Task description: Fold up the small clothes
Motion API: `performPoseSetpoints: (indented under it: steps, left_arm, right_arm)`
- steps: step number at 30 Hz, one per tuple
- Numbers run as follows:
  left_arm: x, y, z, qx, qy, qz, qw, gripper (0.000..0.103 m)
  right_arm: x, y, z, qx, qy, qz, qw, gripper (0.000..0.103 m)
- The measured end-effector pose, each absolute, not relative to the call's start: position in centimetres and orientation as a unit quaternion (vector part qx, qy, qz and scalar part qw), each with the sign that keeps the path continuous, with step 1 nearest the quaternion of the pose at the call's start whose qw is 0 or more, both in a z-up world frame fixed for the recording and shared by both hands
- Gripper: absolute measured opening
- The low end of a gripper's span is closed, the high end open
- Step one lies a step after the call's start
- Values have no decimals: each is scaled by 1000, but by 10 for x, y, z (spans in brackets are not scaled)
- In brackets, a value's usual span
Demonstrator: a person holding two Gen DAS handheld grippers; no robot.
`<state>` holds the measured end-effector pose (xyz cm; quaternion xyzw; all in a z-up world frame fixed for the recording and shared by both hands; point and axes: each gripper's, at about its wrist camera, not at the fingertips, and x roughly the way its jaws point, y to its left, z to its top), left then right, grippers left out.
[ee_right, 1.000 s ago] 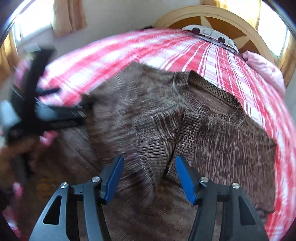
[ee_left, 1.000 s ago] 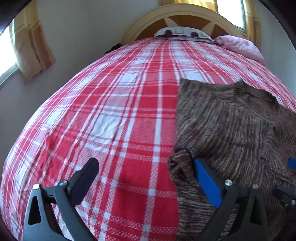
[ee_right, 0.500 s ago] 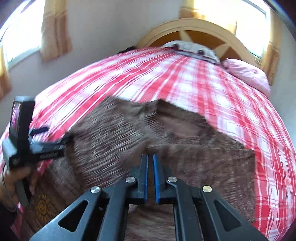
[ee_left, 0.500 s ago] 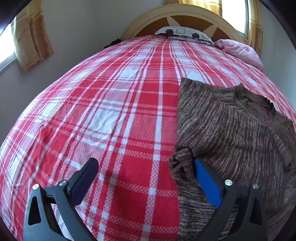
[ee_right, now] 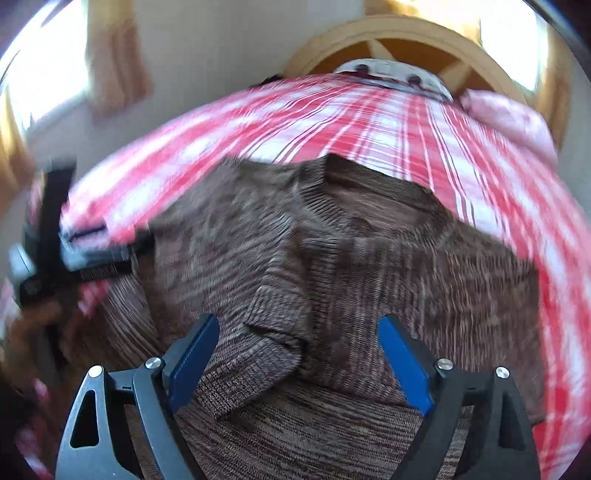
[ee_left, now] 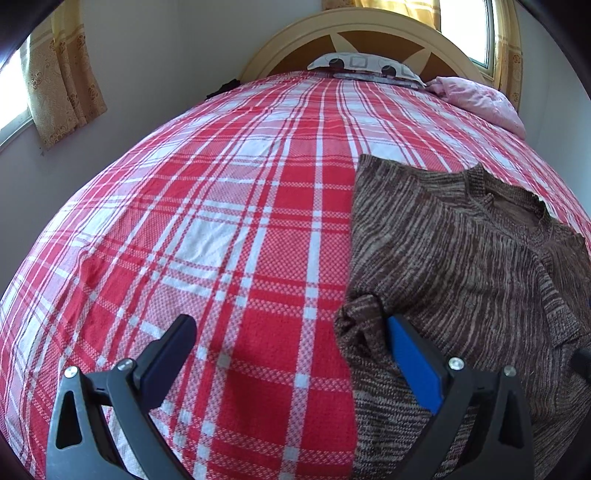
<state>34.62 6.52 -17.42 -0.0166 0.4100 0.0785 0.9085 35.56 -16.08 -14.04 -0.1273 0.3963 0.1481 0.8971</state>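
Note:
A brown striped knit sweater (ee_left: 461,258) lies on the red plaid bed, its sleeves folded in over the body (ee_right: 332,280). My left gripper (ee_left: 291,343) is open at the sweater's left edge, with its blue right finger (ee_left: 410,350) against a bunched fold of knit. My right gripper (ee_right: 299,336) is open just above the middle of the sweater, over a folded sleeve cuff (ee_right: 277,325). The left gripper also shows at the left of the blurred right wrist view (ee_right: 88,258).
The red and white plaid bedspread (ee_left: 221,221) covers the bed. A patterned pillow (ee_left: 362,66) and a pink pillow (ee_left: 476,99) lie by the wooden headboard (ee_left: 369,29). Curtained windows are at the left (ee_left: 59,81) and far right.
My right gripper, open a second ago, shut and lifted, and is now open again low over the sweater's middle. My left gripper has stayed open at the sweater's left edge.

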Motion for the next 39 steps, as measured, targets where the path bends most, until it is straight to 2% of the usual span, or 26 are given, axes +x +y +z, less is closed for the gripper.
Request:
performPoseSetpoints:
  steps: [2, 4, 5, 6, 7, 14, 16, 18, 19, 20, 21, 22, 28, 31, 32, 34, 35, 36, 37, 39]
  left_arm:
    - [347, 66, -174, -19, 410, 78, 908, 103]
    - [346, 67, -175, -22, 411, 76, 908, 103]
    - [346, 68, -175, -25, 411, 75, 908, 103]
    - [346, 69, -175, -27, 411, 74, 908, 103]
    - [346, 69, -175, -29, 411, 73, 908, 103]
    - [345, 64, -174, -19, 409, 76, 909, 103]
    - [345, 63, -174, -15, 409, 77, 909, 103]
    - [346, 63, -175, -16, 411, 76, 908, 103]
    - [346, 64, -175, -18, 411, 75, 908, 103]
    - [346, 64, -175, -19, 410, 75, 909, 103]
    - [346, 64, -175, -18, 410, 75, 909, 103]
    - [346, 64, -175, -17, 409, 75, 909, 103]
    - [340, 67, -171, -36, 395, 52, 916, 103]
    - [341, 71, -171, -50, 397, 50, 915, 103]
    - [341, 72, -171, -53, 397, 50, 915, 103]
    - [340, 72, -170, -54, 392, 49, 917, 103]
    - [339, 72, -169, -56, 389, 46, 918, 103]
    - [337, 73, -168, -59, 386, 42, 919, 103]
    - [336, 75, -167, -67, 383, 35, 921, 103]
    - [333, 79, -166, -81, 378, 27, 922, 103]
  right_arm:
    - [357, -146, -150, -163, 399, 152, 889, 86]
    - [364, -133, -163, -208, 407, 121, 881, 55]
    - [366, -132, -163, -213, 400, 114, 884, 30]
    - [369, -133, -161, -205, 397, 111, 888, 12]
    - [370, -136, -157, -193, 395, 109, 892, 10]
    - [374, -169, -113, -125, 355, 94, 922, 9]
    - [386, -176, -117, -109, 370, 87, 918, 9]
    - [402, -187, -134, -89, 420, 84, 899, 10]
    - [409, -193, -146, -83, 444, 77, 889, 13]
    - [409, -197, -151, -85, 446, 64, 889, 32]
    - [406, -203, -152, -81, 435, 52, 895, 57]
    - [401, -211, -152, -64, 432, 47, 898, 64]
    - [363, -222, -138, 29, 426, 115, 897, 65]
    - [344, -199, -144, 22, 444, 169, 880, 65]
    - [341, -192, -149, 12, 450, 176, 875, 63]
    - [340, -176, -164, -8, 467, 184, 865, 46]
    - [341, -175, -167, -21, 462, 170, 870, 32]
    - [340, -175, -166, -29, 453, 159, 877, 8]
    - [341, -176, -165, -24, 450, 159, 878, 2]
    - [337, -181, -159, -10, 444, 164, 881, 2]
